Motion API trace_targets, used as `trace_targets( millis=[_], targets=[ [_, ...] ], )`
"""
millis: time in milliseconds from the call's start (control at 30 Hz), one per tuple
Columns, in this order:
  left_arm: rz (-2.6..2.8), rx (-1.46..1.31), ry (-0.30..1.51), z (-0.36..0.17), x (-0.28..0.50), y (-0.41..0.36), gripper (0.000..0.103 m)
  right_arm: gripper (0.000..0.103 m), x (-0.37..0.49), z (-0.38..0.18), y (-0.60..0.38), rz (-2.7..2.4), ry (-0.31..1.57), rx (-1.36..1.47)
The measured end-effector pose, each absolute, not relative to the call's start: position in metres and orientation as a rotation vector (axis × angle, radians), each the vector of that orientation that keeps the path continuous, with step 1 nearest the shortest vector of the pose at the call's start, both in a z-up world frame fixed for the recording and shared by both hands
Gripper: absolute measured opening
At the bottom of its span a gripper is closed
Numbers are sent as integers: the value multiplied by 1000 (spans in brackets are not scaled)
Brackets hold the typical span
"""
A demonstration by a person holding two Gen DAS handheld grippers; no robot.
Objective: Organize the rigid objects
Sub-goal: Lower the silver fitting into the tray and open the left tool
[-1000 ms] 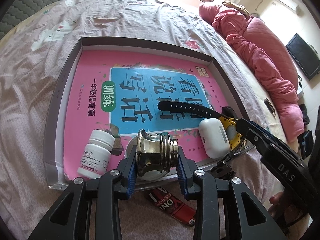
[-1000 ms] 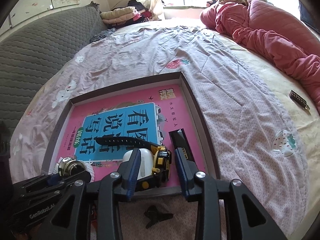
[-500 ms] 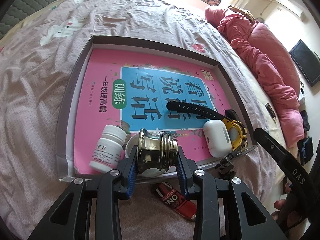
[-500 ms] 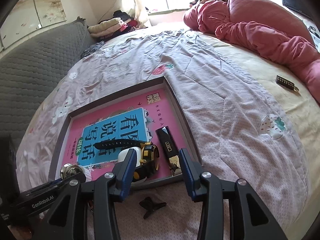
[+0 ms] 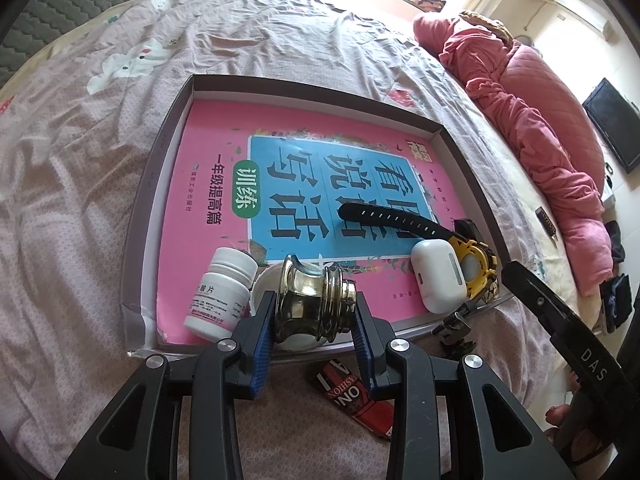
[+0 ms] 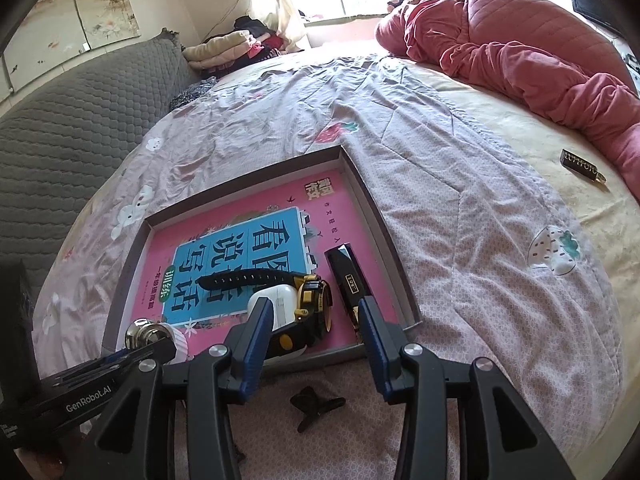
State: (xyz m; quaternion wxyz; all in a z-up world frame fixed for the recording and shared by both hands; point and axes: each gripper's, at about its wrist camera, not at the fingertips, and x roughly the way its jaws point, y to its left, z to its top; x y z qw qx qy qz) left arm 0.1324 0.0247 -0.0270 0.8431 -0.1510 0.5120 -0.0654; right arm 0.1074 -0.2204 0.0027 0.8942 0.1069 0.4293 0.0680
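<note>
Knob (image 5: pixel 312 308) of shiny metal sits clamped in my left gripper (image 5: pixel 314 338), just over the tray's (image 5: pixel 158 184) near edge; I lower it gently beside the pill bottle (image 5: pixel 222 294), right gripper (image 6: pixel 314 344) open and empty

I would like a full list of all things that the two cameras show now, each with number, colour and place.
tray: 1, grey, on the bed
book: 1, pink and blue, flat in tray
pill bottle: 1, white, tray's near edge
knob: 1, brass, in left gripper
earbud case: 1, white, in tray
watch: 1, black and yellow, beside case
black box: 1, in tray
red pack: 1, on bed before tray
black clip: 1, on bed
quilt: 1, pink, far side
left gripper: shut on knob
right gripper: open, jaws just widened
</note>
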Motion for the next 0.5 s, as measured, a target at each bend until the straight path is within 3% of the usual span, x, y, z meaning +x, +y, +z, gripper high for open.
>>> trace_targets(
  millis=[500],
  targets=[
    [-136, -313, 1076, -26, 132, 23, 41, 44, 105, 0, -220, 137, 901, 215]
  ],
)
